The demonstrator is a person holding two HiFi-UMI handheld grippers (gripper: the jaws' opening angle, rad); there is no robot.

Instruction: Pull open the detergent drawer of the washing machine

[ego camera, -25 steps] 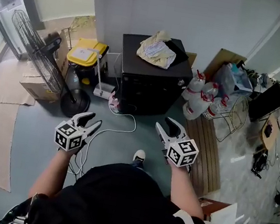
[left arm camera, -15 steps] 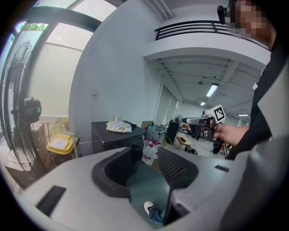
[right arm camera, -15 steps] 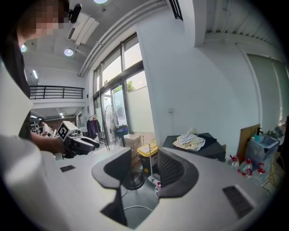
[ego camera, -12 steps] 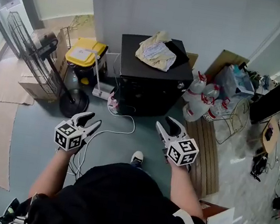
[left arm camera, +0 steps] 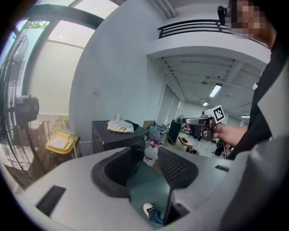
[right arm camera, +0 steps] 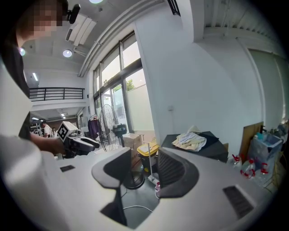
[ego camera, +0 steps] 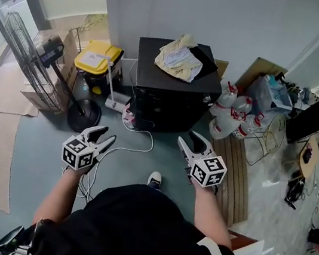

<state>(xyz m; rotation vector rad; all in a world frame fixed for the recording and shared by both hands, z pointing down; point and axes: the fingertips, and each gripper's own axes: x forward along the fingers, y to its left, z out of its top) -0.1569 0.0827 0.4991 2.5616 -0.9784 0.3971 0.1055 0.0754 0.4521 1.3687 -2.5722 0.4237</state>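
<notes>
**Both grippers open and empty, short of the machine**

Your left gripper [ego camera: 105,136] hangs in front of you over the grey floor [ego camera: 39,158]. Its jaws are apart with nothing between them; its own view shows only floor and your shoe [ego camera: 155,179] in the gap. Your right gripper [ego camera: 188,139] is level with it, well apart from it, jaws likewise spread and bare.

The black washing machine [ego camera: 174,96] stands against the white wall ahead of both grippers, and neither touches it. A crumpled pale cloth [ego camera: 179,59] lies on its top. Its front is dark, and the detergent drawer cannot be made out there.

A white cable [ego camera: 129,146] trails across the floor between the grippers. To the machine's left are a yellow-lidded bin [ego camera: 98,59] and a standing fan [ego camera: 29,54]; to its right, a cluster of bottles [ego camera: 229,114].
</notes>
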